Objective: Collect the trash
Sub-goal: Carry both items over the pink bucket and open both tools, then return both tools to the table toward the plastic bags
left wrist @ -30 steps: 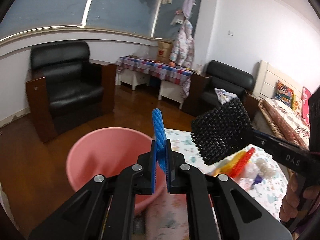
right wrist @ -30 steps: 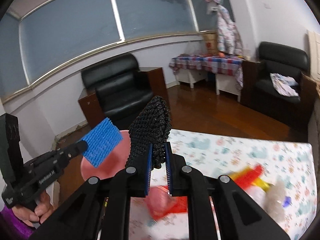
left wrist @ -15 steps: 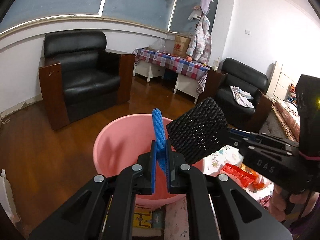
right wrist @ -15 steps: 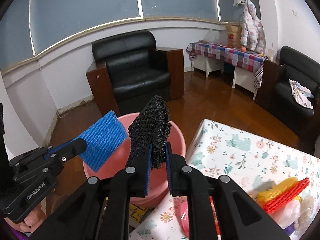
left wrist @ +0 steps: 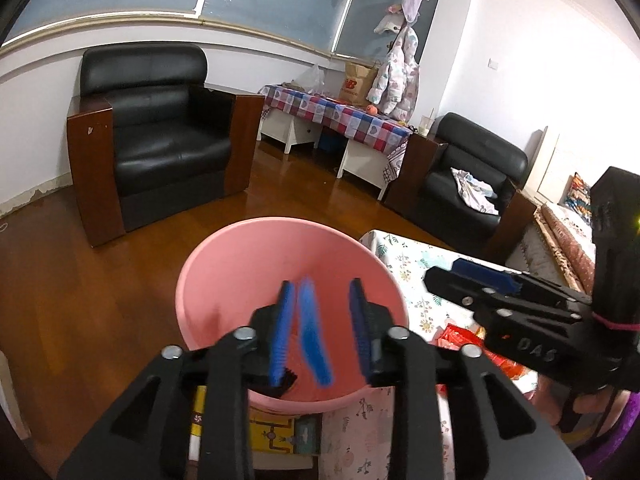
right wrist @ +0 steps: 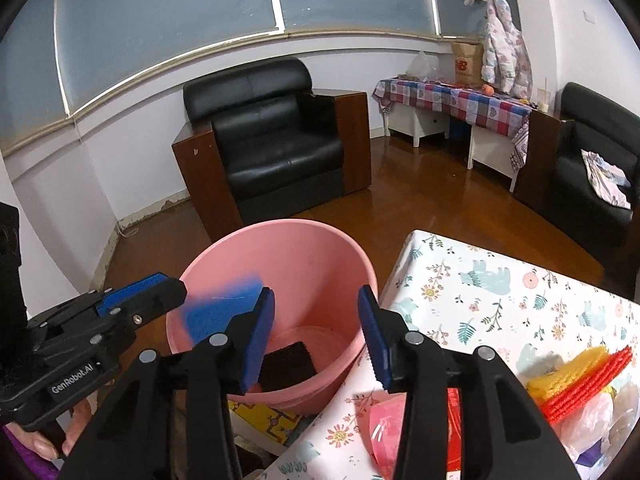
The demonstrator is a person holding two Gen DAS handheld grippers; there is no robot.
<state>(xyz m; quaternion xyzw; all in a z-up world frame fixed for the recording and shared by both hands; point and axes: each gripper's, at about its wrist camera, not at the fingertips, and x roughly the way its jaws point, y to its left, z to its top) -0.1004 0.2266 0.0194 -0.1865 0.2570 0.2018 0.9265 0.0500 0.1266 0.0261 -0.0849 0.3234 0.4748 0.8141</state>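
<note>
A pink bucket (left wrist: pixel 240 264) stands on the floor at the table's corner; it also shows in the right wrist view (right wrist: pixel 280 248). My left gripper (left wrist: pixel 322 334) is open over it, and a blue foam net (left wrist: pixel 314 340) is falling, blurred, between its jaws; the net also shows in the right wrist view (right wrist: pixel 218 308). My right gripper (right wrist: pixel 316 336) is open and empty above the bucket. A black foam net (right wrist: pixel 288 364) lies on the bucket's bottom. Red and yellow nets (right wrist: pixel 580 376), a pink wrapper (right wrist: pixel 386 428) and plastic bags lie on the floral table (right wrist: pixel 500 300).
A black armchair (left wrist: pixel 160 136) stands behind the bucket on the wooden floor. A checkered side table (left wrist: pixel 340 116) and a second armchair (left wrist: pixel 472 184) are at the back right. A yellow printed mat (right wrist: pixel 260 412) lies under the bucket.
Both grippers have opened over the bucket. The black net has dropped from the right gripper to the bucket's bottom, and the blue net is falling from the left one.
</note>
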